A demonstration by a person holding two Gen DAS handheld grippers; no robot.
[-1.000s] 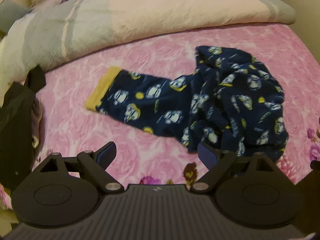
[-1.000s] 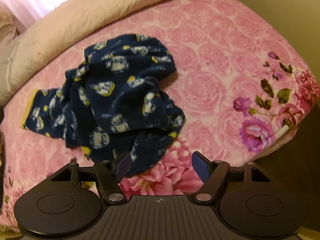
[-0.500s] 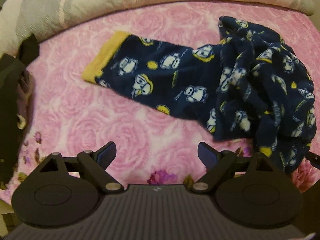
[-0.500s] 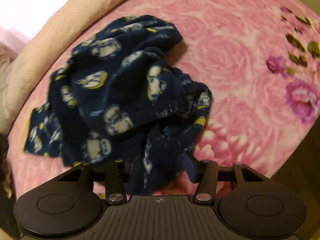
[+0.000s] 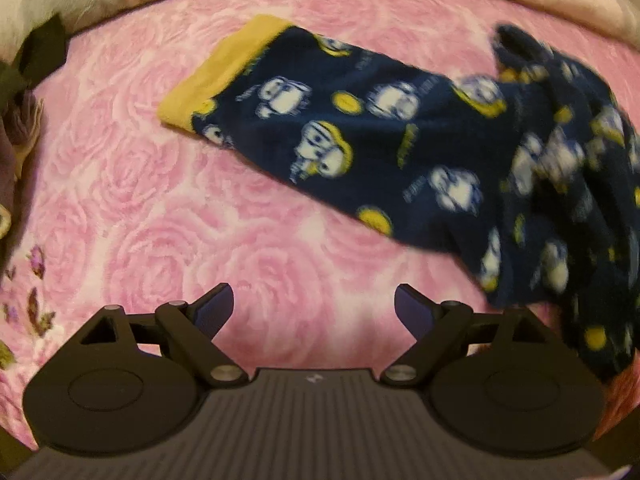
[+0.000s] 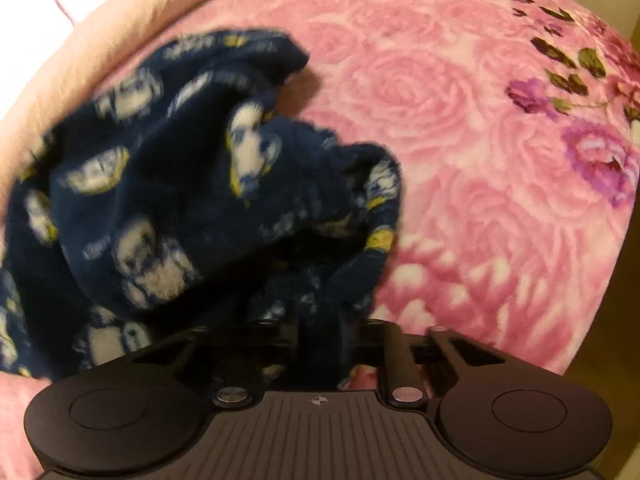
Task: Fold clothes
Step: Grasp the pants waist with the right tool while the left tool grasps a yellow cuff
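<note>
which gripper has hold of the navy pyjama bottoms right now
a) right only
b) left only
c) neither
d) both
a: the right gripper has its fingers drawn together on a bunch of the navy pyjama bottoms, while the left gripper is spread open over bare pink blanket, short of the fabric.

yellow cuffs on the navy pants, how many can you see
1. The yellow cuff ends the pant leg lying flat on the pink blanket, upper left of the left wrist view. A second cuff may be hidden in the bunched fabric the right gripper clamps.

Navy cartoon-print garment (yellow cuff)
</note>
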